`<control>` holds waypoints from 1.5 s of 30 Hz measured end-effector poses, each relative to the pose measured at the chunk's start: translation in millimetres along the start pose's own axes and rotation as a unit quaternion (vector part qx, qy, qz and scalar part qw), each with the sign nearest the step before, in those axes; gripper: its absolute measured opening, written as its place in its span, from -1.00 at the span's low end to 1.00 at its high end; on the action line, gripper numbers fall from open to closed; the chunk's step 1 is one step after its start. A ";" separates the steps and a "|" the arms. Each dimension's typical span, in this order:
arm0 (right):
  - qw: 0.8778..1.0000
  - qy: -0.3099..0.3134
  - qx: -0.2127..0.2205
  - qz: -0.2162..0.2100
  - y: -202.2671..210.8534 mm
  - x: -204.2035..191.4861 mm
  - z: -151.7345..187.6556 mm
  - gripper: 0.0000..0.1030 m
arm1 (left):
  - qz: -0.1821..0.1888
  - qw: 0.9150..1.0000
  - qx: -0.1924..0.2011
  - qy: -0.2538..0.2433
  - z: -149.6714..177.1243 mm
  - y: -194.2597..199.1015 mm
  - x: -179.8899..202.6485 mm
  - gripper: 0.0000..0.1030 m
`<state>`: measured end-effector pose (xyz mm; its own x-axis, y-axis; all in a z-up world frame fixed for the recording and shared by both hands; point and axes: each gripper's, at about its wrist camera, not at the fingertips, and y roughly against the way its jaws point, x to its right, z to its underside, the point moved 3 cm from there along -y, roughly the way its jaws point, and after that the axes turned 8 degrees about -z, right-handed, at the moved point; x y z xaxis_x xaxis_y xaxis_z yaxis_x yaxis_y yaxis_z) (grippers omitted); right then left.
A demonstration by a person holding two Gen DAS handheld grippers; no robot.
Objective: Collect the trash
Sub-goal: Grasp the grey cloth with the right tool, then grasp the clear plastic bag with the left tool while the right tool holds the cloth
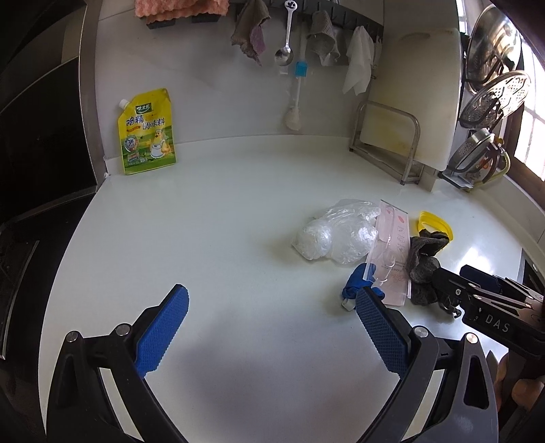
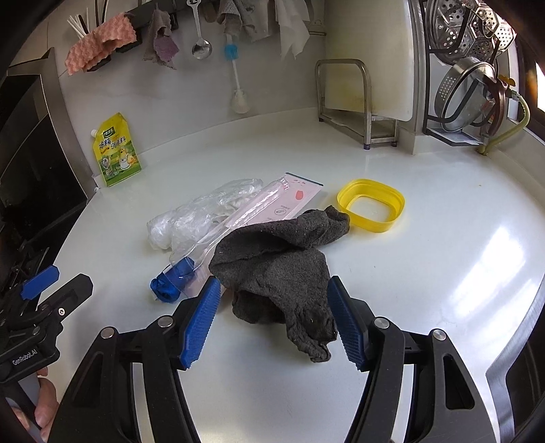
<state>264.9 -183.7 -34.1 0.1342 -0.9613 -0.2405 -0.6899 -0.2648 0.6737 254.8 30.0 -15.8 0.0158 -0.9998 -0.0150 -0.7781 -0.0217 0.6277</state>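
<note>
A glossy white tabletop [image 2: 425, 259] meets a pale wall [image 1: 204, 85]. Cloths and utensils hang from a dark rail [image 1: 340, 13]. Daylight enters a window [image 1: 531, 136] at right

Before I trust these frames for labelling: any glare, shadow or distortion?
Right wrist view: window glare streaks the countertop at right, fisheye bends the edges. Left wrist view: a soft shadow lies between the open left tongs, the window is blown out.

Left gripper [image 1: 272, 306] is wide open over bare white counter [image 1: 204, 238], nothing between the pads. Crumpled clear plastic bag [image 1: 335, 235] sits ahead, touching a clear pink package [image 1: 391, 252], with a dark grey rag [image 1: 425, 262] just beside that. Yellow seasoning pouch [image 1: 147, 133] leans on the back wall.
</note>
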 end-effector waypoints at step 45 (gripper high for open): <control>0.999 -0.034 -0.007 0.012 14.0 48.2 18.7 -0.78 | 0.023 0.996 -0.068 -0.053 -47.5 -89.6 60.8 0.88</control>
<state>248.5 -232.3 -49.4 0.0691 -0.9600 -0.2714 -0.6821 -0.2440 0.6894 355.3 -28.8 -35.9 -0.0899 -0.9941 -0.0608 -0.6840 0.0172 0.7293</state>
